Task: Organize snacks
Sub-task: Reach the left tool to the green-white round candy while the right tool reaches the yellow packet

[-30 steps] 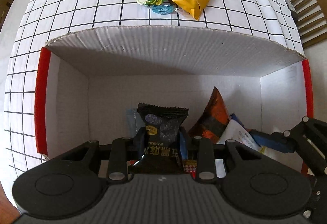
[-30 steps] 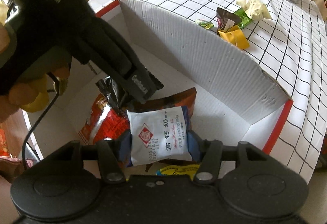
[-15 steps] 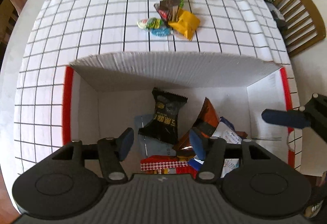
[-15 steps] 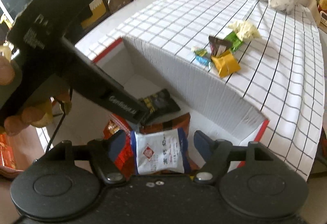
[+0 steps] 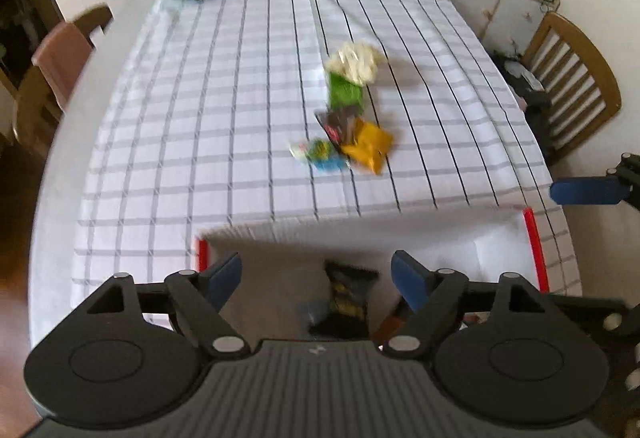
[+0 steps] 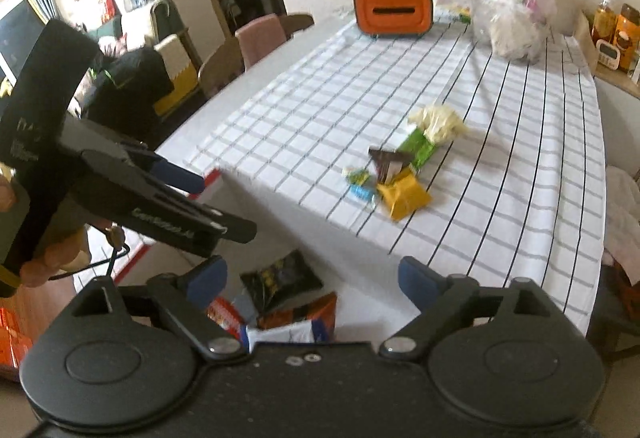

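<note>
**Legible Markings: Little Readable**

On the side of the left gripper [image 6: 192, 234], at nine o'clock in the right wrist view, pale lettering was present but too blurred to read with certainty. Yellow print on the black snack packet [image 5: 349, 298] was illegible. No other text, number or sign was readable.

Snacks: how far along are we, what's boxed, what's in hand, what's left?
Done: several packets lie in the box, among them a black one and a white one. In hand: nothing; the left gripper and right gripper have just been opening, with jaws now wide and empty. Left: a pile on the tablecloth, including yellow and green packets.
</note>
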`<act>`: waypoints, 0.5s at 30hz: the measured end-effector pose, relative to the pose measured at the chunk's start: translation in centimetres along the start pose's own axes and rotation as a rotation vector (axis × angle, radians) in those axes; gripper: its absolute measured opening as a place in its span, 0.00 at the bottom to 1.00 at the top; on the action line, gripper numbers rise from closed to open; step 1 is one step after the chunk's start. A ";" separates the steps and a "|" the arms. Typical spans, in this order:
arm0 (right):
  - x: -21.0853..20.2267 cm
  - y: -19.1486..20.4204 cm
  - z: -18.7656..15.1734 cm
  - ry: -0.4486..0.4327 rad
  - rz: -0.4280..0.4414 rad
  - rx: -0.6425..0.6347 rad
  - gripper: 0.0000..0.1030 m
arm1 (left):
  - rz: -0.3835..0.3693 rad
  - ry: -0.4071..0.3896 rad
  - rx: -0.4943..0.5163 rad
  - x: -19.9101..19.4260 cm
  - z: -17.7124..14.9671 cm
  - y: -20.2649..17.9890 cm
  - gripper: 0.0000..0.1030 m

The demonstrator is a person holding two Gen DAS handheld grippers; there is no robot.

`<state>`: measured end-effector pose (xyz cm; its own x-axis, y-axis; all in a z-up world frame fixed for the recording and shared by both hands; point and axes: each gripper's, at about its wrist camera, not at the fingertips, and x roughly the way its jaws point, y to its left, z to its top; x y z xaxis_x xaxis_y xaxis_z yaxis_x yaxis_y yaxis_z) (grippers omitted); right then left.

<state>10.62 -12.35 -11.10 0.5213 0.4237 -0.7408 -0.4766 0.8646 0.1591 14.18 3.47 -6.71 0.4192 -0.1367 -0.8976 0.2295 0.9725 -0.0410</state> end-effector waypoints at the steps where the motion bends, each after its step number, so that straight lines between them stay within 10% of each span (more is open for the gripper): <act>1: -0.1 -0.2 0.3 -0.009 0.006 0.001 0.91 | 0.004 -0.010 0.007 -0.1 0.4 0.2 0.80; 15: 1.9 -3.6 5.0 -0.020 -0.011 -0.035 0.95 | 0.006 -0.023 0.039 2.1 7.2 3.8 0.80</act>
<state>16.87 -13.29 -9.80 0.5403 0.4201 -0.7292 -0.4953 0.8592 0.1281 22.21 5.54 -5.58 0.4409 -0.1354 -0.8873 0.2607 0.9653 -0.0177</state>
